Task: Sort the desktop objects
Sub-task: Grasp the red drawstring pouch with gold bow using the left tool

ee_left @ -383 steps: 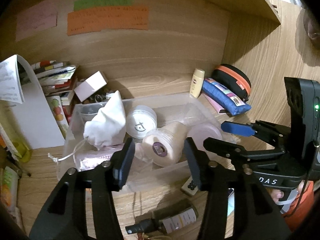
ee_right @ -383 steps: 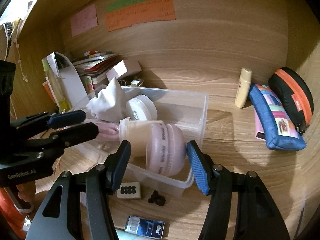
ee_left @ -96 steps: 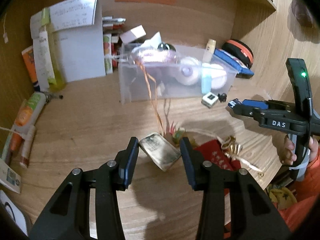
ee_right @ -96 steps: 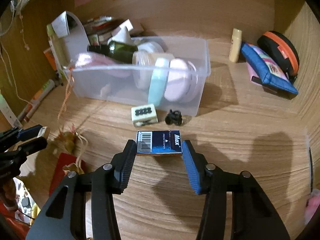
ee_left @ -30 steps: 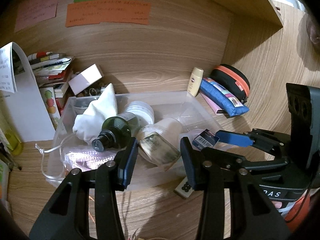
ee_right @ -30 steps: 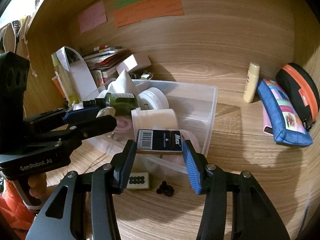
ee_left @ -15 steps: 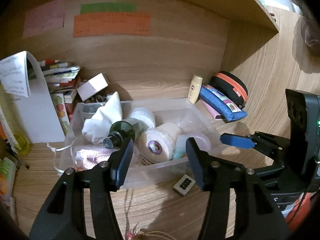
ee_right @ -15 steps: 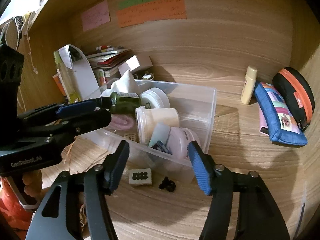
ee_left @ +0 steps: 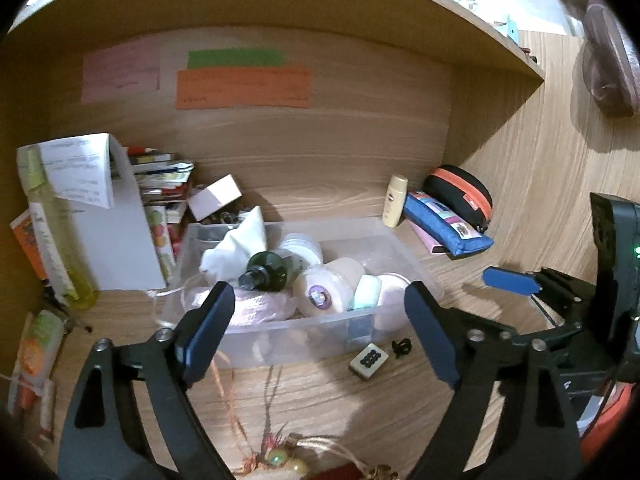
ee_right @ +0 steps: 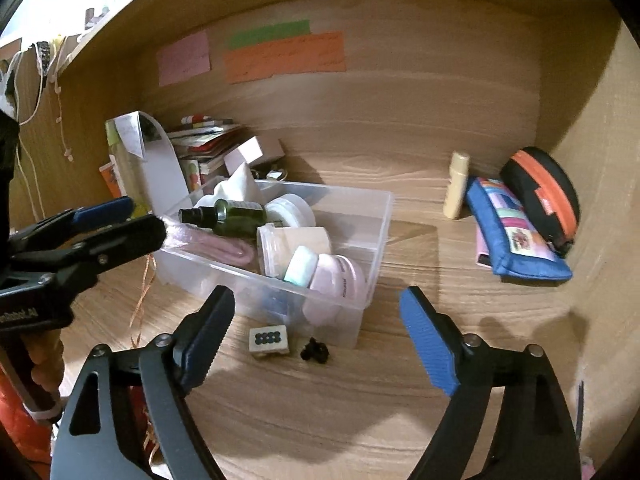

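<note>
- The left gripper (ee_left: pixel 318 332) hangs nearest on its side, its blue-padded jaws spread wide with nothing between them, short of the clear plastic bin (ee_left: pixel 416 268).
- The right gripper (ee_right: pixel 316 344) likewise stands wide apart and empty in front of the bin (ee_right: pixel 382 216).
- Just before the bin's front wall lie a mahjong tile (ee_right: pixel 269 338) and, beside it, a small black clip (ee_right: pixel 316 350).
- Inside the bin lie a dark green bottle (ee_right: pixel 230 216), a pink cloth, white jars and a mint-capped tube.
- Behind and right of the bin stand a cream tube (ee_right: pixel 456 184), a blue pencil case (ee_right: pixel 516 236) and a black-and-orange pouch (ee_right: pixel 540 188).
</note>
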### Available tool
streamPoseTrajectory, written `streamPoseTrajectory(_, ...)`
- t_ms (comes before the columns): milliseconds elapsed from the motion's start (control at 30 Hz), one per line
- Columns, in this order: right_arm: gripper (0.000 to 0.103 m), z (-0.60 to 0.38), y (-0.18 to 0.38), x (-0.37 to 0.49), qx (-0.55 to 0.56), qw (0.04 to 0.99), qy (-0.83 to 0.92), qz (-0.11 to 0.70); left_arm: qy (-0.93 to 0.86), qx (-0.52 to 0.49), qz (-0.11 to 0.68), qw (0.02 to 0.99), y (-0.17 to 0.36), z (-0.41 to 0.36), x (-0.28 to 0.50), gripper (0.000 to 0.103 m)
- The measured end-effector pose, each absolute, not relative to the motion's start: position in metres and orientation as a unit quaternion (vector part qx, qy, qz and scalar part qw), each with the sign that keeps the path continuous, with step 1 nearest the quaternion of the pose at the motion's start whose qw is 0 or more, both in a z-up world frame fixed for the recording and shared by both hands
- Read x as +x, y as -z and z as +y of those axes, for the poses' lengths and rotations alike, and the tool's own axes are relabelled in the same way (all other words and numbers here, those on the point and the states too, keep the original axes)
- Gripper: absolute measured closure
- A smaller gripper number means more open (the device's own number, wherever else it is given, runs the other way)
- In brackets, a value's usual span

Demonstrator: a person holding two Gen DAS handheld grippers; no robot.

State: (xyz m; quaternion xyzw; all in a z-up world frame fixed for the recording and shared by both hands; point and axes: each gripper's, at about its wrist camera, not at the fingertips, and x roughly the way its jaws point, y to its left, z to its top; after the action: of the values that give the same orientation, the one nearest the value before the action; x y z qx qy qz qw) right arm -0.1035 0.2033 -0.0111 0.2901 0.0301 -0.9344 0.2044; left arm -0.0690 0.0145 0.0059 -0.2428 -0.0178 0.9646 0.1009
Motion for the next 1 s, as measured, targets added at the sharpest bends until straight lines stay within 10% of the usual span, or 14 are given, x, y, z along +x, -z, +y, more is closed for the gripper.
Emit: streamPoseTrajectory(1000, 0.019, 0.214, 0.056, -0.071, 0.359, 0.181, 0.916, 0.006, -0.903, -0.412, 0.019, 0.124, 0.098, 0.028, -0.005, 0.006)
